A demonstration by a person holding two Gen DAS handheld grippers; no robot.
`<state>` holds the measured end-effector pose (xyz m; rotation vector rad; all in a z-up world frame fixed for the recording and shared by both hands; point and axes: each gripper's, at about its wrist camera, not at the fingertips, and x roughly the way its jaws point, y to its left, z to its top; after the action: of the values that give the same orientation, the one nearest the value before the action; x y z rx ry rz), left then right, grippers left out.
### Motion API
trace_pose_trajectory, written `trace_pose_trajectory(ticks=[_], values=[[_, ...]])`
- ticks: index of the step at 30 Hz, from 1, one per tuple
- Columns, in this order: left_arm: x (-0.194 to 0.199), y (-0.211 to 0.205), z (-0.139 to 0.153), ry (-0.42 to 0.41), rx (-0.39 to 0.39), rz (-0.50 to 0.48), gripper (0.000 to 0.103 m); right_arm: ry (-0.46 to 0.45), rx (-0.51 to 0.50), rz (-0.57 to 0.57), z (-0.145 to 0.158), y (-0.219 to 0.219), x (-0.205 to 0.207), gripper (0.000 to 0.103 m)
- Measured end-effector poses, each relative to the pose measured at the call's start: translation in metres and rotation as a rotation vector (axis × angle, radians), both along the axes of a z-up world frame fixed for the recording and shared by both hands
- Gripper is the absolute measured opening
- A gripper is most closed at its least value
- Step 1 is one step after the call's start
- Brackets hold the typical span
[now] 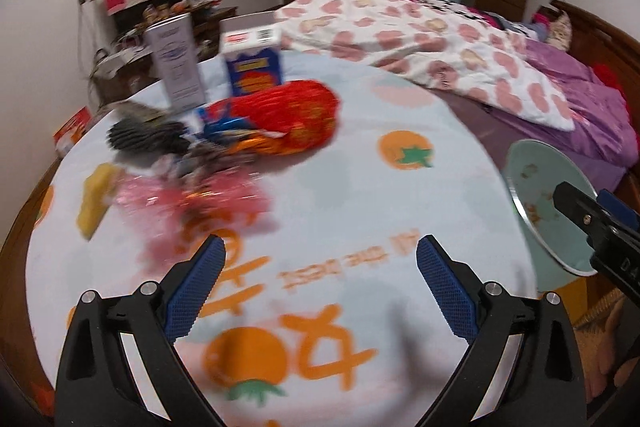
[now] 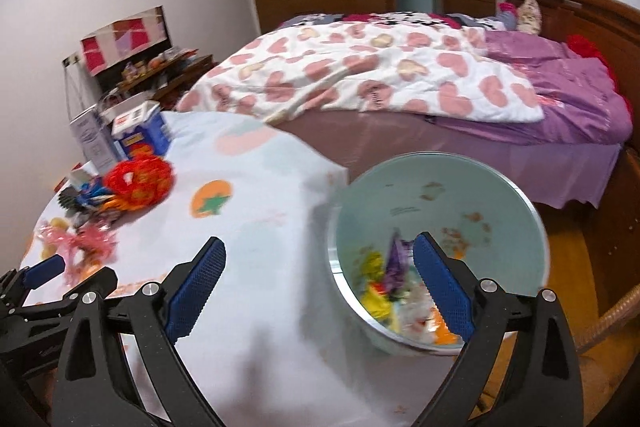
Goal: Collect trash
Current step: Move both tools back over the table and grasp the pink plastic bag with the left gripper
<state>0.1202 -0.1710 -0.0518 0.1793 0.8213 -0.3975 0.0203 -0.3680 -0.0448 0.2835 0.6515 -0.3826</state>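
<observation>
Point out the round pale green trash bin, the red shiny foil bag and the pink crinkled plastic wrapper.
Round pale green trash bin (image 2: 436, 163): right wrist view, inner wall.
Red shiny foil bag (image 1: 296, 115): left wrist view, middle.
Pink crinkled plastic wrapper (image 1: 224, 199): left wrist view, centre.

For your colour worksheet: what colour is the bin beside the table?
Pale blue-green bin, clearest in the right wrist view.

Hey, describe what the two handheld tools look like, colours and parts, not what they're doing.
Both look alike. The left tool and the right tool each have two black angular finger arms with cut-out slots and round silver bolts. The fingers carry blue pads with a fine grid texture. No cables or sleeves are visible.
</observation>
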Motion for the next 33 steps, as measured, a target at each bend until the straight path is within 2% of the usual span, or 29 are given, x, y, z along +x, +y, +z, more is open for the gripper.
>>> trace_pose_trajectory(ticks=[11, 33], values=[[0.016, 0.049, -0.007, 0.011, 0.026, 0.104, 0.095, 0.027, -0.013, 0.109, -0.004, 0.055, 0.029, 0.093], [0.047, 0.117, -0.028, 0.065, 0.057, 0.258, 0.095, 0.084, -0.024, 0.223, -0.017, 0.115, 0.066, 0.093]])
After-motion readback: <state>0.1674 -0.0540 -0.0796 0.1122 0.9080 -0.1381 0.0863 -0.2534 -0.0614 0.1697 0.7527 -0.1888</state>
